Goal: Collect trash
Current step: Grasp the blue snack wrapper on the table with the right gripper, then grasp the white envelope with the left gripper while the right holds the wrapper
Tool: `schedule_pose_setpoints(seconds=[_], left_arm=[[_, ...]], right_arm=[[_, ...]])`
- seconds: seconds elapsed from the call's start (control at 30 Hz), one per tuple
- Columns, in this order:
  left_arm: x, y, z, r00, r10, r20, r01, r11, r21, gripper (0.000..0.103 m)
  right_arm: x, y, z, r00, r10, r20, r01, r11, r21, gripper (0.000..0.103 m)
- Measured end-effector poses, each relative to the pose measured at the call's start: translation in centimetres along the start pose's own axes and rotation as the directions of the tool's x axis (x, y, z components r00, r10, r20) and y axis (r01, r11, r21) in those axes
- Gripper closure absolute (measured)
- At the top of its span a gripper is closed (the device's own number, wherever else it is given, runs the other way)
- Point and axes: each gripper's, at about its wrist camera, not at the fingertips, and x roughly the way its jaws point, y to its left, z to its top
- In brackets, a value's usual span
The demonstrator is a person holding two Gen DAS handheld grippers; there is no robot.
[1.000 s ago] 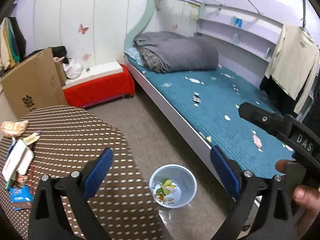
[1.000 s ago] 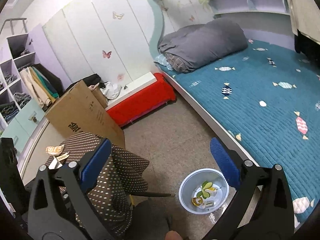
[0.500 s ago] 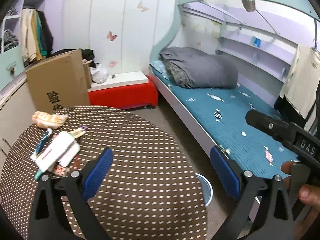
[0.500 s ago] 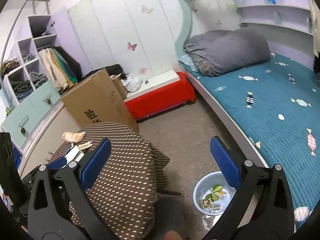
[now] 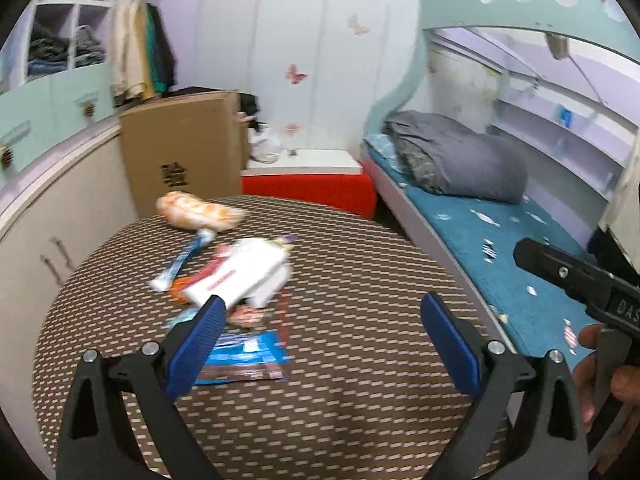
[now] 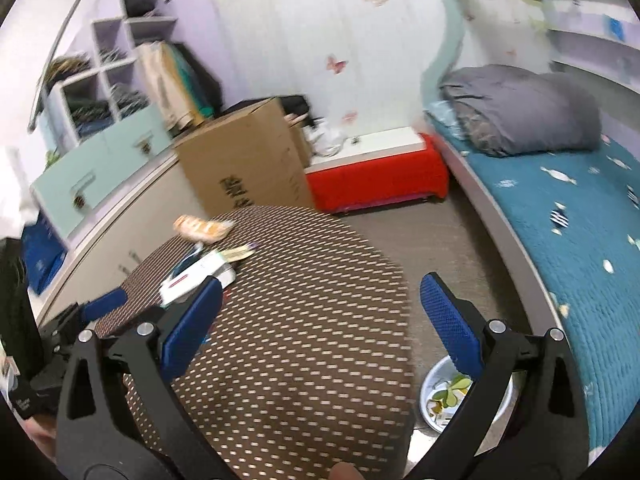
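Now the left gripper (image 5: 322, 340) hangs over the round dotted table (image 5: 360, 272) with its jaws spread wide and nothing between them. Just ahead of its left jaw lies the trash: a blue wrapper (image 5: 246, 354) partly under that jaw, a white packet (image 5: 244, 276) further forward, and an orange snack bag (image 5: 198, 211) beyond them near the far edge. The right gripper (image 6: 320, 320) is also released and holds nothing. Below its right jaw, on the floor beside the bed (image 6: 580, 232), stands the pale bin (image 6: 430, 386) with some scraps inside.
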Motion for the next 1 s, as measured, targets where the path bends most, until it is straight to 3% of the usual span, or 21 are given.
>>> schedule_pose_setpoints(seconds=[0.1,0.23,0.5,0.57,0.67,0.83,0.9,1.0], left_arm=[[-0.2,3.1,-0.7,0.998,0.059,0.002,-0.059,0.998,-0.024,0.007],[0.2,7.6,-1.7,0.989,0.147,-0.029,-0.148,0.987,-0.062,0.007],[-0.2,14.5,-2.8,0.972,0.208,-0.107,-0.22,0.969,-0.114,0.007],[-0.5,15.9,-2.9,0.971,0.206,-0.124,-0.221,0.967,-0.128,0.007],[-0.6,17.2,-2.8,0.969,0.202,-0.144,-0.221,0.966,-0.132,0.008],[0.2,17.9,-1.9,0.971,0.171,-0.166,-0.19,0.976,-0.107,0.008],[0.8,18.0,-1.4,0.971,0.16,-0.176,-0.177,0.981,-0.085,0.008],[1.8,17.7,-0.8,0.973,0.137,-0.188,-0.15,0.987,-0.057,0.008]], right_arm=[[2.5,3.0,-0.5,0.996,0.066,-0.062,-0.071,0.994,-0.081,0.006],[6.5,8.2,-2.1,0.973,0.133,-0.187,-0.174,0.959,-0.224,0.006],[12.0,16.4,-4.5,0.901,0.188,-0.391,-0.364,0.817,-0.447,0.008],[13.2,17.7,-4.8,0.887,0.167,-0.431,-0.389,0.773,-0.501,0.023],[14.6,18.8,-5.1,0.871,0.14,-0.472,-0.415,0.722,-0.553,0.035],[16.4,20.0,-6.6,0.833,0.103,-0.543,-0.472,0.645,-0.602,0.042],[16.7,20.0,-6.9,0.828,0.103,-0.551,-0.481,0.636,-0.603,0.044],[16.7,19.5,-6.8,0.822,0.123,-0.556,-0.487,0.659,-0.573,0.051]])
